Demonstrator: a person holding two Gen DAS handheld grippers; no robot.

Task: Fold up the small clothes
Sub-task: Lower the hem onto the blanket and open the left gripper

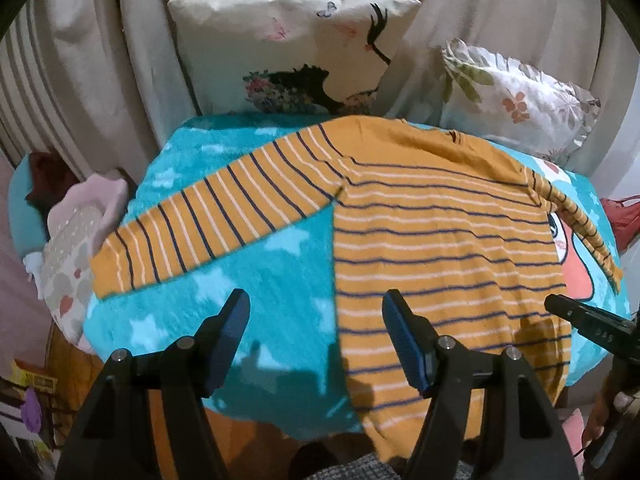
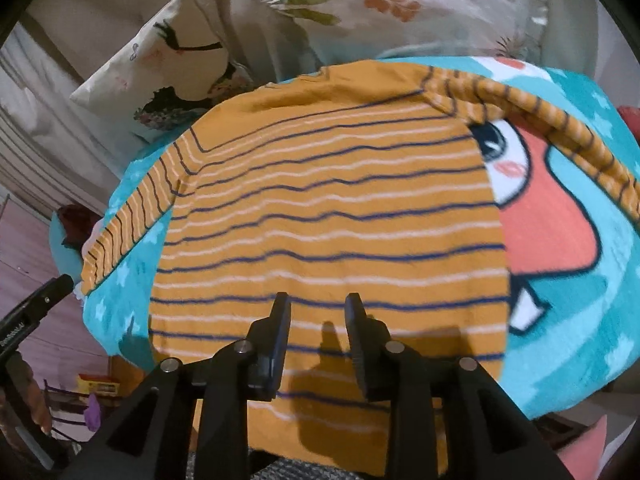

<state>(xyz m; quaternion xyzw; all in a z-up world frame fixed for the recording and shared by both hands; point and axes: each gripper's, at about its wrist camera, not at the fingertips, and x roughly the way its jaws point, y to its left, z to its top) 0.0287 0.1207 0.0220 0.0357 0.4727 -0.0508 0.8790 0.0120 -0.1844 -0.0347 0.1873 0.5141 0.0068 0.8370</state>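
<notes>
Claws, left (image 1: 316,316) and right (image 2: 318,312), hover released, empty, above our flat striped shirt (image 2: 328,216); folding unstarted, next we pinch a sleeve (image 1: 216,216).

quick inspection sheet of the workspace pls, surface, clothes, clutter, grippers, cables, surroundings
surface: teal blanket with white stars and a cartoon face, spread flat.
job's things: orange striped shirt lies unfolded on the blanket, one sleeve stretched out to the left, the other bunched along the right edge, hem hanging over the near edge.
clutter: heart-print cushion at the blanket's left edge; red item at the far right, unclear what.
grippers: left hand-held gripper open, over the shirt's left edge; right hand-held gripper open, over the lower shirt. Neither holds cloth.
cables: nothing seen.
surroundings: butterfly pillow and floral pillow behind, against beige curtains.
</notes>
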